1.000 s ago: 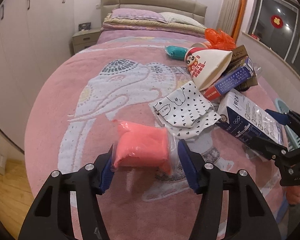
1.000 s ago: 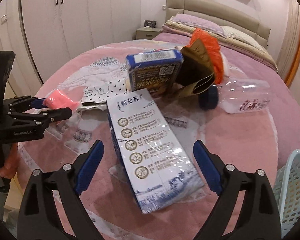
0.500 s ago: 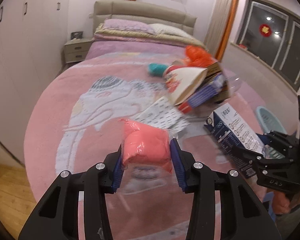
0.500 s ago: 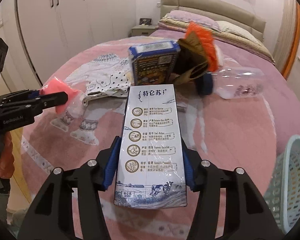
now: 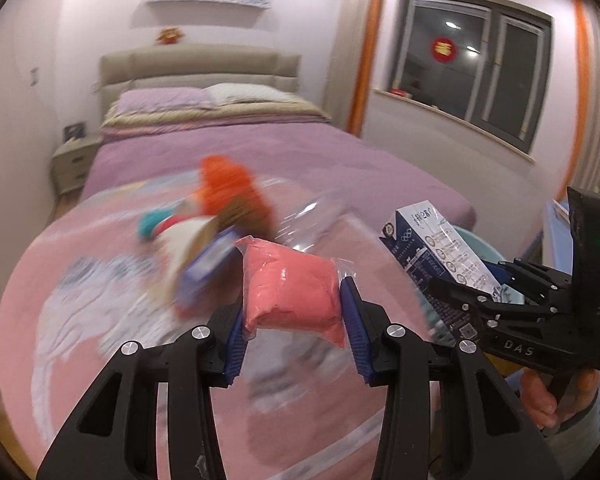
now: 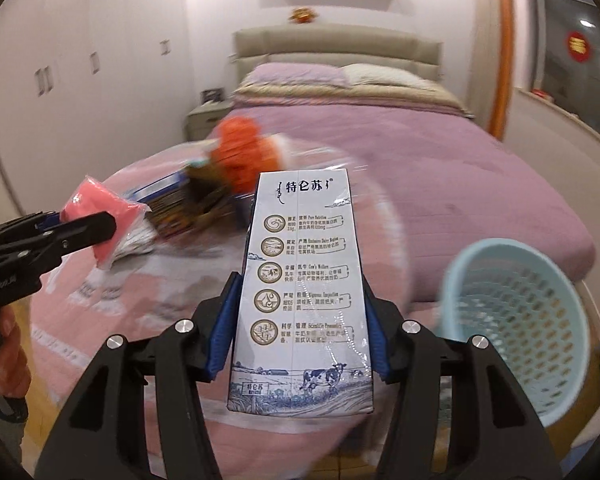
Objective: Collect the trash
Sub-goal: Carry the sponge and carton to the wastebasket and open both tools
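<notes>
My left gripper [image 5: 296, 320] is shut on a pink packet [image 5: 290, 290] wrapped in clear film and holds it in the air above the pink blanket [image 5: 80, 300]. The right gripper [image 6: 300, 328] is shut on a white and blue milk carton [image 6: 300, 280], lifted upright off the bed. In the left wrist view that carton [image 5: 432, 248] and the right gripper [image 5: 496, 292] hang at the right. The right wrist view shows the left gripper [image 6: 80, 228] with the pink packet [image 6: 100, 208] at the left. A pale blue mesh basket [image 6: 516, 300] stands to the right of the carton.
Blurred trash lies on the blanket: an orange plastic bag [image 5: 228, 184], a teal item [image 5: 152, 228], a blue box [image 5: 212, 260], a clear plastic bottle [image 5: 312, 216]. Pillows and headboard [image 5: 196, 64] lie beyond, a nightstand [image 5: 72, 160] to the left, a window [image 5: 472, 80] on the right.
Both grippers closed, the left on the pink packet, the right on the milk carton, then lifted them off the bed and swung right, bringing the basket into the right wrist view.
</notes>
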`<state>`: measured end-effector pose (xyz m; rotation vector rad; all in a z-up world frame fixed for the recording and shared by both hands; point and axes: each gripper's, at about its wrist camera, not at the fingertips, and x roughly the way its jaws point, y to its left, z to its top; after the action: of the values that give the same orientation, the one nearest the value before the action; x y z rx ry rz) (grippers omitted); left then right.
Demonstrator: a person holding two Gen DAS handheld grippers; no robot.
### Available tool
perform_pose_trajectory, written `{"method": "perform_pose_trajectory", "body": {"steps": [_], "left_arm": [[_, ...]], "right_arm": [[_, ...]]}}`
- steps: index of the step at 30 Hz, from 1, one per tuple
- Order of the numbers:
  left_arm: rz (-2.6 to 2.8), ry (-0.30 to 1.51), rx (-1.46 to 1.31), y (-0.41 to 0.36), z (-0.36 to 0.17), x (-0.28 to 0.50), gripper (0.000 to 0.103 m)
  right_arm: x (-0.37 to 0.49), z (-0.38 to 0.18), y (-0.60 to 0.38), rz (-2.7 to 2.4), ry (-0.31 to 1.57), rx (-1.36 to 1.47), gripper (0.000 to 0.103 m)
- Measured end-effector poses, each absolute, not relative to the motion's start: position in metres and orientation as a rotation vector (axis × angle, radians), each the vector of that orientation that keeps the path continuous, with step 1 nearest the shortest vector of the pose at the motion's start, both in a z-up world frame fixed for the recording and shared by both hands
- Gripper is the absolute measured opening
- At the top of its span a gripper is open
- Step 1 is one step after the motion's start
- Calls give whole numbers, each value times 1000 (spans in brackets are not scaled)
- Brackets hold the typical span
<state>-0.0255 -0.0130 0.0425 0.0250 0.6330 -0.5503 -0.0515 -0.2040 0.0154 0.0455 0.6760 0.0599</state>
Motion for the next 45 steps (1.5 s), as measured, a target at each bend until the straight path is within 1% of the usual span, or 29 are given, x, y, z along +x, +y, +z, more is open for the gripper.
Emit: {"method": "perform_pose_trajectory", "body": {"steps": [6, 12, 17, 25, 27, 28, 29, 30, 31, 32, 33, 41, 45], "left_arm": [[-686, 631, 69, -103, 54, -4, 41], [-791, 681, 84, -179, 48, 18, 41], [-856, 726, 141, -242, 24, 30, 41], [-886, 836, 199, -303, -27, 54, 41], [-894, 861, 209, -313, -37, 55, 42], [-891, 865, 211, -316, -39, 55, 46], [-883, 871, 212, -317, -41, 56, 60], [-874, 869, 208, -316, -41, 58, 67], [-864, 853, 196, -316, -40, 58, 72], [-864, 844, 192, -315, -39, 58, 72], [-870, 844, 190, -313, -38, 57, 72], [-858, 793, 174, -293, -20, 47, 72], [-840, 770, 151, -271, -11, 40, 72]], "right_arm": [[-56, 23, -273, -77, 649, 113, 52], [-53, 14, -348, -230, 667, 204, 52], [-46, -10, -401, -336, 729, 282, 52], [-33, -59, -445, -430, 838, 360, 52], [-31, -66, -449, -439, 850, 365, 53], [-29, -69, -450, -447, 858, 364, 53], [-27, -73, -452, -457, 868, 361, 55], [-25, -75, -453, -462, 879, 360, 58], [-25, -77, -454, -460, 880, 361, 66], [-26, -78, -455, -455, 874, 364, 69], [-26, -79, -455, -453, 869, 367, 69], [-34, -73, -453, -440, 797, 414, 70], [-25, -72, -443, -455, 777, 384, 70]]}}
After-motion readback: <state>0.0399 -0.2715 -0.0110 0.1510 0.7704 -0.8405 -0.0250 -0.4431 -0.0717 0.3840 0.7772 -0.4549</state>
